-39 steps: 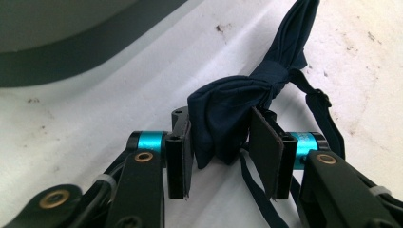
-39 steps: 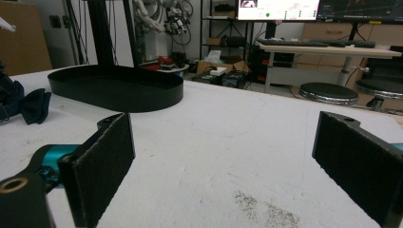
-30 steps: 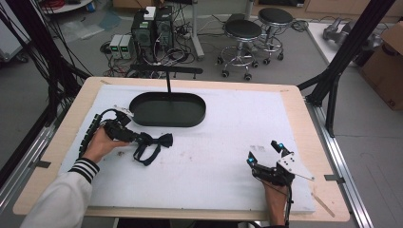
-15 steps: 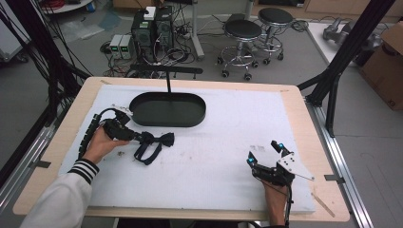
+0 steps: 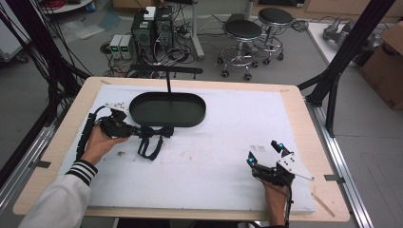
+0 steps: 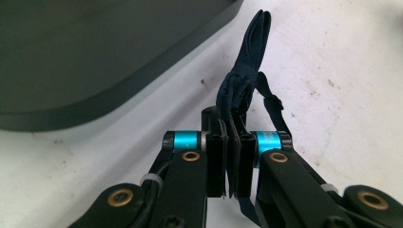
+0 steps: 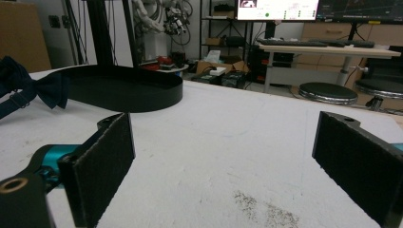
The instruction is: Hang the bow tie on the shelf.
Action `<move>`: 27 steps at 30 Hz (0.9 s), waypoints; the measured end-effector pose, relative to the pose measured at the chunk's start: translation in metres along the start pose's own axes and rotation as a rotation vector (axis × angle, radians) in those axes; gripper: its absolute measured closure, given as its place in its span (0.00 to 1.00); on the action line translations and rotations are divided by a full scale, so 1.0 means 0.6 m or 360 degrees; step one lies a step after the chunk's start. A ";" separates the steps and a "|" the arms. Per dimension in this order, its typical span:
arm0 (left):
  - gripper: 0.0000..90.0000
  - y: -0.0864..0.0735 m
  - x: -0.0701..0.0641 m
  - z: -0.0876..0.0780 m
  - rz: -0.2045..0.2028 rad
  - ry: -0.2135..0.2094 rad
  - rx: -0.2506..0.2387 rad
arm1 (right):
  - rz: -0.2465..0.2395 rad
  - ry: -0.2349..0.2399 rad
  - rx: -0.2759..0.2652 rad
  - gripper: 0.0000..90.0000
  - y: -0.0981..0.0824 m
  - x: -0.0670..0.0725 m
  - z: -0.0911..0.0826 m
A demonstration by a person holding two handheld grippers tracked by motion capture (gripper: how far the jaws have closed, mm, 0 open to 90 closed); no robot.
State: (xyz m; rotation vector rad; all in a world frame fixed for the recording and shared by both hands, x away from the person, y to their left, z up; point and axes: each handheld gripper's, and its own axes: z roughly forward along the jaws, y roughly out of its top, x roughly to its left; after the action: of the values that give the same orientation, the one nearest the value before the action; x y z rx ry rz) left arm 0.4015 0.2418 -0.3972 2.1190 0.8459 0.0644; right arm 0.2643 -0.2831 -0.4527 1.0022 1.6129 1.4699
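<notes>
A dark navy bow tie with its strap looped below it lies just in front of a black oval tray at the table's back left. My left gripper is shut on one end of it. In the left gripper view the pads clamp the folded fabric of the bow tie, with my left gripper right beside the tray. My right gripper rests at the front right, open and with nothing between its jaws. From the right gripper view the bow tie and tray lie far off to the left.
A white mat covers the wooden table. A thin black post with a crossbar rises behind the tray. Stools and computer boxes stand on the floor beyond the far edge.
The bow tie sits slightly nearer the tray in the left gripper than a second ago. The right gripper has kept still.
</notes>
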 end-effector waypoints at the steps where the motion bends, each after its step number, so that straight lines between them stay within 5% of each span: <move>1: 0.97 0.001 -0.001 -0.001 0.0010 0.0005 -0.0018 | 0.0001 0.0000 0.0000 0.07 0.000 0.000 0.000; 9: 0.97 0.005 -0.009 -0.010 0.0079 0.0039 -0.0140 | 0.0002 -0.0001 0.0000 0.07 0.000 0.000 0.000; 17: 0.97 0.014 -0.018 -0.030 0.0049 0.0054 -0.0388 | -0.0001 -0.0001 0.0000 0.07 0.000 0.000 0.000; 27: 0.97 0.015 -0.011 -0.055 0.0012 0.0023 -0.0579 | -0.0001 -0.0005 0.0005 0.07 0.000 0.001 0.000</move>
State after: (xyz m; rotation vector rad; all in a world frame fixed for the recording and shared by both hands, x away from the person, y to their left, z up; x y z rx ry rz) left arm 0.3907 0.2568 -0.3676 1.7814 0.7700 0.2211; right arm 0.2642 -0.2827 -0.4526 1.0049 1.6137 1.4653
